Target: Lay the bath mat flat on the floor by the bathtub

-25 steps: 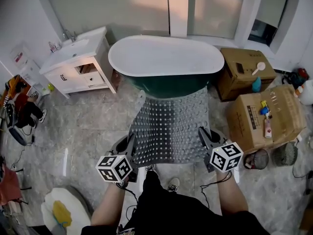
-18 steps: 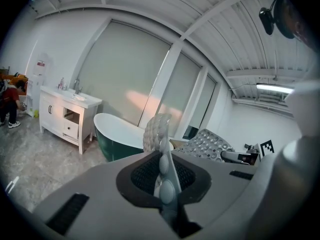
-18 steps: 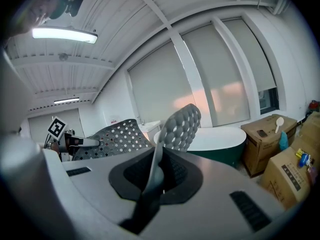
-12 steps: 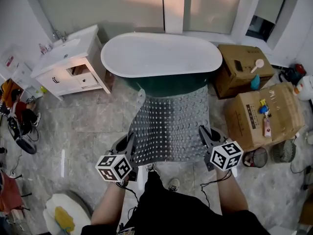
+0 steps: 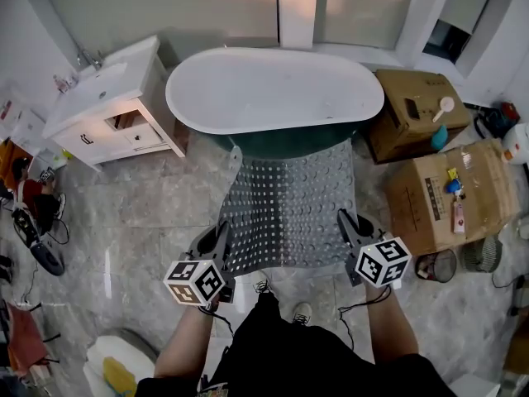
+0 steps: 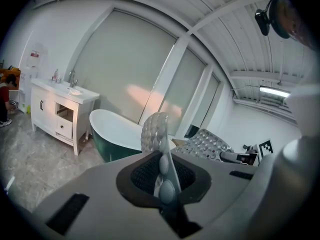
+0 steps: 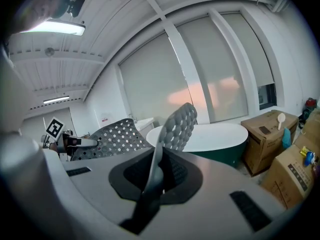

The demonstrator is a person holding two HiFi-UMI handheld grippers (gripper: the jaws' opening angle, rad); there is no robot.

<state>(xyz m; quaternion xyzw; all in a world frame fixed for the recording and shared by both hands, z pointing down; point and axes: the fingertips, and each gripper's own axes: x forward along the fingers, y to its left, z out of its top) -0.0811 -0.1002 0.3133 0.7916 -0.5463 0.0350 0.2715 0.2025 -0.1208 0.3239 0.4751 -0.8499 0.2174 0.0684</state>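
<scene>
A grey bath mat (image 5: pixel 289 205) with rows of holes and bumps hangs spread in the air in front of the white-and-green bathtub (image 5: pixel 273 89). My left gripper (image 5: pixel 220 240) is shut on the mat's near left corner, and the mat's edge (image 6: pixel 161 154) stands pinched between its jaws. My right gripper (image 5: pixel 345 228) is shut on the near right corner, where the mat (image 7: pixel 172 129) rises from the jaws. The mat's far edge reaches the tub's green side. In the right gripper view the left gripper (image 7: pixel 75 142) shows holding the far corner.
A white vanity with sink (image 5: pixel 107 98) stands left of the tub. Cardboard boxes (image 5: pixel 446 193) sit at the right, with a basket (image 5: pixel 479 255) beside them. Grey marble floor (image 5: pixel 140 213) lies below the mat. The person's shoes (image 5: pixel 299 311) are near the mat's near edge.
The mat stays held at both near corners. The head view has shifted slightly, so the tub and vanity sit a little higher and further left; the grippers have barely moved.
</scene>
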